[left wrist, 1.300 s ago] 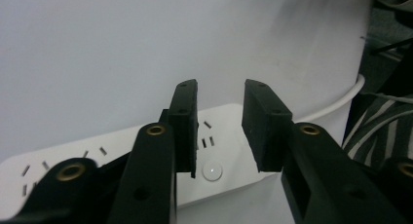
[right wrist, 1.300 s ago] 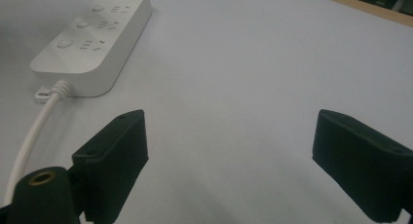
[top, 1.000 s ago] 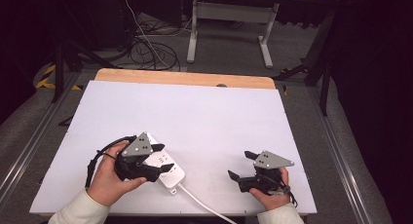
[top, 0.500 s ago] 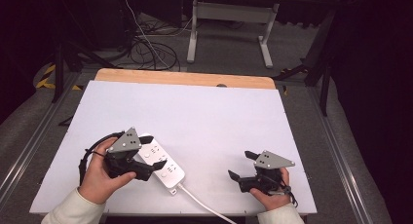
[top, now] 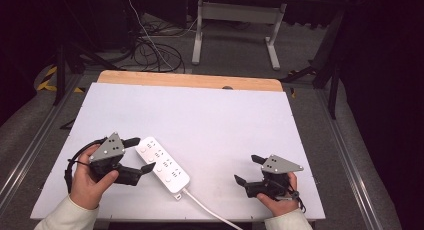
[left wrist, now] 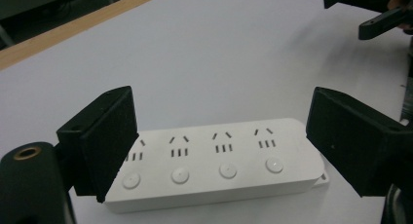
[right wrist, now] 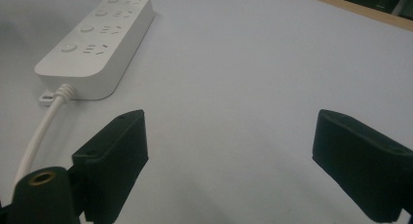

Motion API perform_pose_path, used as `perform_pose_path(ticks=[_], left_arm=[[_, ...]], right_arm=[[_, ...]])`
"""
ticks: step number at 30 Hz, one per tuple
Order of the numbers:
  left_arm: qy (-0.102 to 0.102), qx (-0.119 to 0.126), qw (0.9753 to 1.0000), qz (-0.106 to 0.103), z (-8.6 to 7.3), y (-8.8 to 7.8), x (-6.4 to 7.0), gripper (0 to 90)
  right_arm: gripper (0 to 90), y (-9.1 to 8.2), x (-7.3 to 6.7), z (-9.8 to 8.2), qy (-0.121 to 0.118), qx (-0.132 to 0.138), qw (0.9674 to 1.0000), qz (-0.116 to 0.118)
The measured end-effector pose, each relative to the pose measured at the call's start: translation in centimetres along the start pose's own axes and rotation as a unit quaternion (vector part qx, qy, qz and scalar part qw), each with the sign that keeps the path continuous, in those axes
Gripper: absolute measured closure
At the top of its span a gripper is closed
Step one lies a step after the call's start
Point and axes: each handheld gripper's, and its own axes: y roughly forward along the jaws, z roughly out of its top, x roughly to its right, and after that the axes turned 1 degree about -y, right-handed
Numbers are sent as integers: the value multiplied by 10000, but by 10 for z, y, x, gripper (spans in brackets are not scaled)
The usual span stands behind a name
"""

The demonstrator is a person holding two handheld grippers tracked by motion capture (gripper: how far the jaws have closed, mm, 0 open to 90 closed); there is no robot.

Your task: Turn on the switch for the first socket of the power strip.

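- Now my left tool (top: 132,160) stands spread wide beside the power strip (top: 163,163); its jaws have just been opening, and it has drawn back toward the left edge of the desk (top: 210,115) from where it sat a second ago, over the strip's near end.
- In the left gripper view the power strip (left wrist: 214,160) lies between the two black jaws, but the pads are clear of its ends, so nothing is pinched.
- I take that as a release: the strip is set down and left where I wanted it, flat on the white desk, slanting from upper left to lower right, its white cord (top: 205,210) running off the near edge.
- My right tool (top: 247,170) rests near the lower right of the desk, jaws spread with nothing between them, well apart from the strip (right wrist: 97,39) and unmoved from a second ago.
- Containers: there are none on the desk; the strip's four sockets are all without plugs.
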Motion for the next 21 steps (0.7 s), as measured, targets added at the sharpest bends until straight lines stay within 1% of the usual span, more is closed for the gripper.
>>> perform_pose_path(ticks=[2, 3, 4, 6, 8, 11, 15, 21], left_arm=[[-93, 1, 9999, 53, -5, -2, -3, 120], [-111, 10, 9999, 62, -8, -3, -5, 119], [-137, 75, 9998, 113, -12, -5, -8, 117], [-178, 81, 9997, 121, -15, -7, -9, 117], [-176, 99, 9997, 136, -19, -10, -12, 128], [-170, 131, 9995, 230, -26, -13, -14, 128], [-195, 183, 9994, 229, -36, -16, -17, 127], [-155, 273, 9989, 345, -50, -22, -19, 126]], right_arm=[[132, 0, 0, 0, 1, -5, 10000, -4], [132, 0, 0, 0, 0, 2, 10000, -5], [132, 0, 0, 0, 0, 1, 10000, -8], [132, 0, 0, 0, 1, 0, 10000, -7], [132, 0, 0, 0, 3, 3, 10000, -2], [132, -1, 0, 0, 5, 10, 10000, -1], [132, -1, 0, 0, -19, 0, 10000, 12], [129, -1, 0, 0, -26, 10, 10000, 28]])
